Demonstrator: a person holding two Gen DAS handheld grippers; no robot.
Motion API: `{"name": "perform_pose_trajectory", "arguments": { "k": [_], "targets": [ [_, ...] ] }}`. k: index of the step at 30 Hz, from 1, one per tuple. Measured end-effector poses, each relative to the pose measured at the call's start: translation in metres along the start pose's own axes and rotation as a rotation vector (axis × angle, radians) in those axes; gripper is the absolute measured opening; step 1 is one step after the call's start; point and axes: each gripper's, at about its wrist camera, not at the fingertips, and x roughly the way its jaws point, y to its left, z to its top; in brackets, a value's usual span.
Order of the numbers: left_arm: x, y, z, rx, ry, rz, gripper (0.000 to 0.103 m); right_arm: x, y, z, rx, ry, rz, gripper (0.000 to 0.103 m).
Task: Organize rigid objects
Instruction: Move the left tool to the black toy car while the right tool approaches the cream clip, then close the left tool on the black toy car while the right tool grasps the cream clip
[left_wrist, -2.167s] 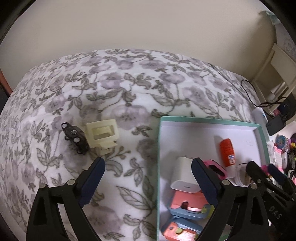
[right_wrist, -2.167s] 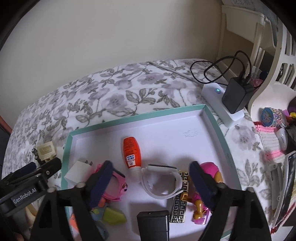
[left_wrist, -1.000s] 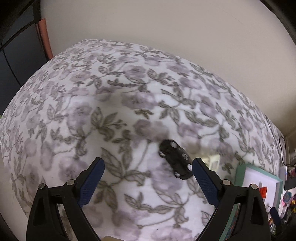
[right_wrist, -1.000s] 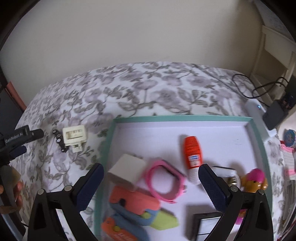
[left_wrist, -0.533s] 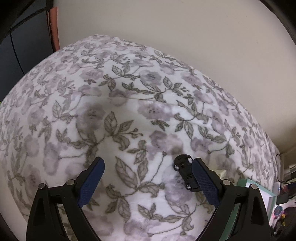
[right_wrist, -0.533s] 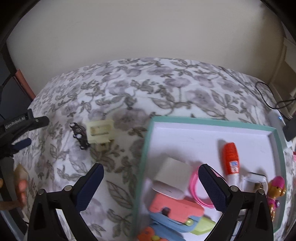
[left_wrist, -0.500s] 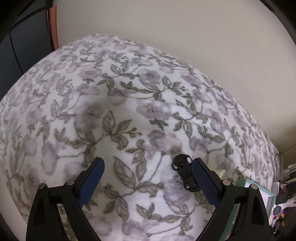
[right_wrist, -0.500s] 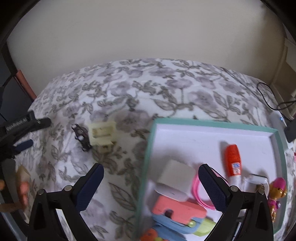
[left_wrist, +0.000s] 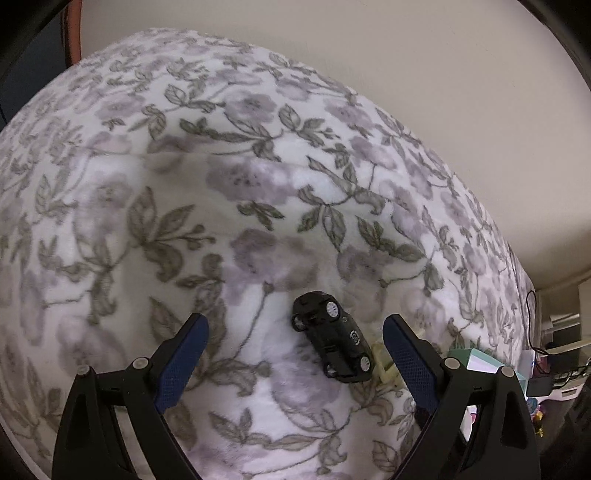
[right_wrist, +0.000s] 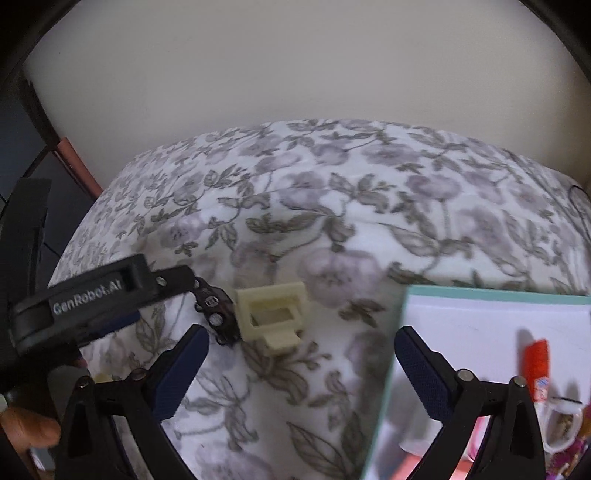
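left claw (left_wrist: 293, 343) – wide open, empty | black toy car (left_wrist: 334, 341) – between its fingers, nearer right

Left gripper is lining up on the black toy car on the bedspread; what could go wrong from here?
The black toy car lies close against the cream plastic piece, so a finger of the open left gripper may catch or nudge that piece. The car lies on its side on the soft floral bedspread; it might slip or sink when pinched.

place: bedroom at home — floral blanket (left_wrist: 258, 192) | cream wall (left_wrist: 406, 55)
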Motion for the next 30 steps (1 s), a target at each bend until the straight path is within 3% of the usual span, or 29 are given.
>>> {"name": "perform_pose_trajectory", "arguments": {
  "k": [7, 10, 14, 16, 18, 19, 21, 30],
  "targets": [
    [0.023, -0.003, 0.005, -0.018, 0.052, -0.025, 0.093, 0.031, 0.000, 0.004, 0.008, 0.030, 0.021, 0.091],
    [0.031, -0.009, 0.005, -0.006, 0.073, -0.023, 0.083, 0.040, -0.002, 0.005, 0.014, 0.037, 0.030, 0.086],
    [0.035, -0.017, 0.005, 0.021, 0.077, 0.001, 0.080, 0.043, 0.000, 0.006, 0.002, 0.026, 0.028, 0.082],
    [0.035, -0.019, 0.004, 0.029, 0.078, 0.017, 0.063, 0.043, 0.001, 0.005, 0.003, 0.024, 0.039, 0.071],
    [0.034, -0.018, 0.004, 0.030, 0.081, 0.008, 0.049, 0.043, 0.003, 0.004, -0.004, 0.024, 0.044, 0.067],
    [0.033, -0.017, 0.004, 0.028, 0.085, -0.004, 0.047, 0.042, 0.005, 0.003, -0.013, 0.022, 0.041, 0.064],
    [0.032, -0.017, 0.002, 0.032, 0.092, -0.020, 0.047, 0.039, 0.007, 0.002, -0.022, 0.016, 0.061, 0.053],
    [0.025, -0.014, -0.006, 0.040, 0.106, -0.060, 0.042, 0.023, 0.004, -0.005, -0.025, 0.032, 0.048, 0.053]
  ]
}}
